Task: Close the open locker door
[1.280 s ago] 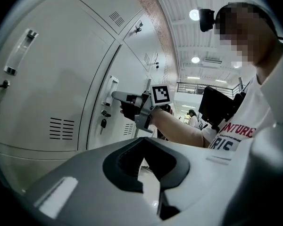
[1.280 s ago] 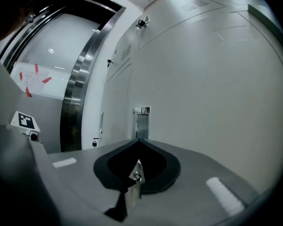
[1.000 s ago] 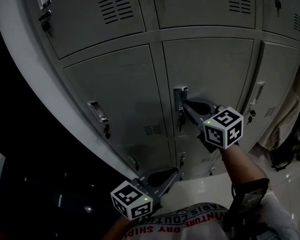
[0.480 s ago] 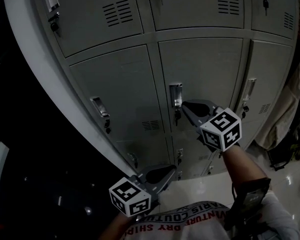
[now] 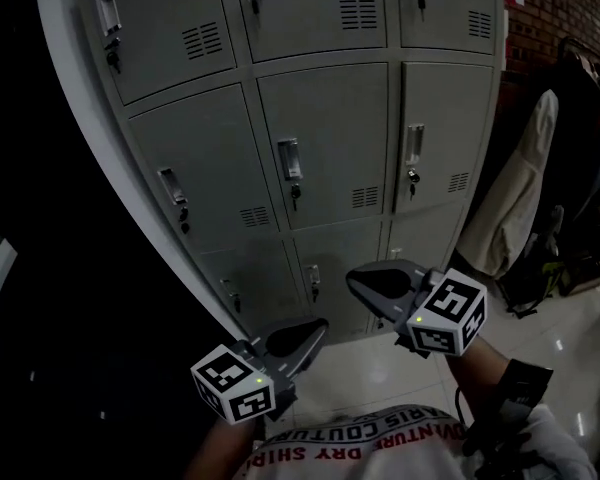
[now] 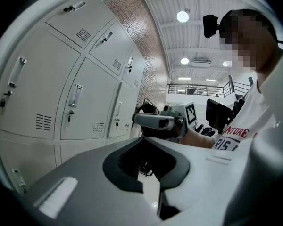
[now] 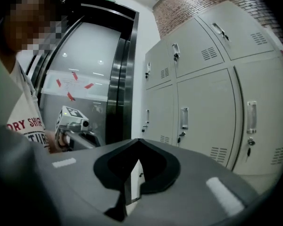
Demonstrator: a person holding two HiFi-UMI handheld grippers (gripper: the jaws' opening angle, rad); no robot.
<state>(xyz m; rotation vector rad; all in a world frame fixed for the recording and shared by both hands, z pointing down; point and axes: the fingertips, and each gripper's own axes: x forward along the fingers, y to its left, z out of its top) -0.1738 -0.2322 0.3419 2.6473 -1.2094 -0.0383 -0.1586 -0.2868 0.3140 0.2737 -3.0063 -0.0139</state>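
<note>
Right gripper: jaws pressed together, nothing between them, held in the air in front of the bottom row of the locker bank, clear of it. Left gripper: same, jaws together and empty, lower and further out from the locker bank, apart from the right one. The gripper views confirm this: only floor and lockers show past each set of jaws. Locker door: centre column, middle row of the locker bank, sitting flush with its frame. Its handle is at the left edge with a key hanging under it. Every other door in view is flush too. The locker bank is grey steel, with vent slots on each door. Glossy pale tiled floor runs from the foot of the locker bank, with light glare on it. Brick wall is at the right end of the locker bank, with a pale garment hanging in front of it. Dark-framed glass panel is at the left end of the locker bank. Round ceiling lights are overhead.
</note>
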